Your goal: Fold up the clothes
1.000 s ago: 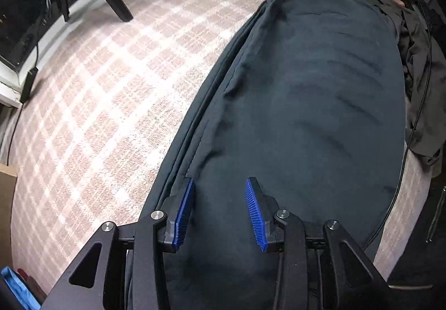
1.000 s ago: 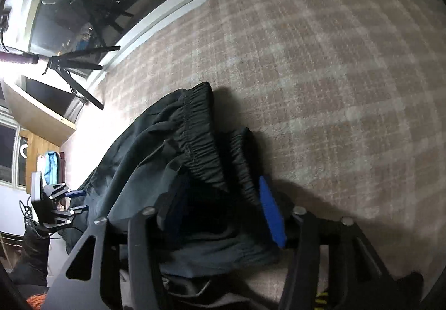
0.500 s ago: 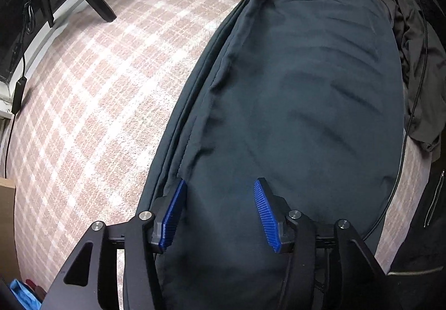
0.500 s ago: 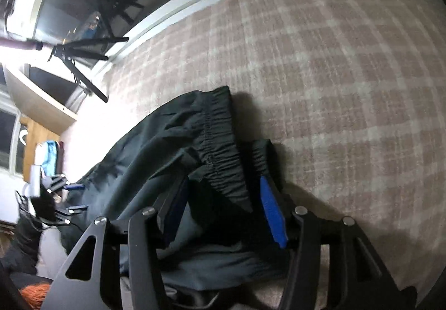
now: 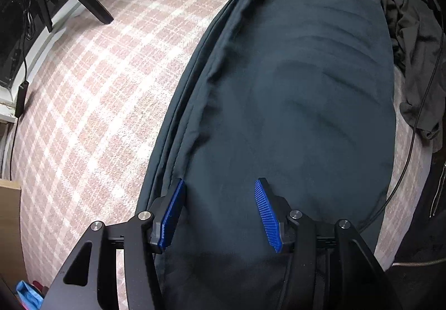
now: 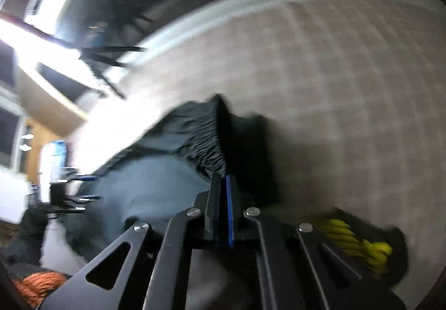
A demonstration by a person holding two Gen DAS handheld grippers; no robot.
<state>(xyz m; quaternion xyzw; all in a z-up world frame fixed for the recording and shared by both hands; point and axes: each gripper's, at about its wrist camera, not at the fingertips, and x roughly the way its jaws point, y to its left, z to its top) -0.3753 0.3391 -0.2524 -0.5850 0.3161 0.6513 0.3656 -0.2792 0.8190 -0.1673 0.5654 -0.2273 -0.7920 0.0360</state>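
Dark teal trousers [image 5: 292, 104] lie lengthwise on the pink plaid carpet [image 5: 83, 104]. My left gripper [image 5: 218, 212] is open, its blue pads [image 5: 171, 212] spread over the cloth near the leg end, holding nothing. In the blurred right wrist view my right gripper [image 6: 221, 184] is shut on the trousers' elastic waistband [image 6: 207, 140] and holds it lifted off the carpet [image 6: 348, 92]. The left gripper shows small at the far left of that view [image 6: 69, 193].
A dark grey garment [image 5: 418, 59] and a black cable [image 5: 421, 120] lie right of the trousers. Black tripod legs [image 5: 92, 0] stand by the white skirting. An orange item [image 6: 39, 285] and a yellow-and-black item [image 6: 359, 243] lie near my right gripper.
My right gripper has closed on the waistband and is pulling it up; the view has blurred with motion. My left gripper has opened a little wider over the cloth.
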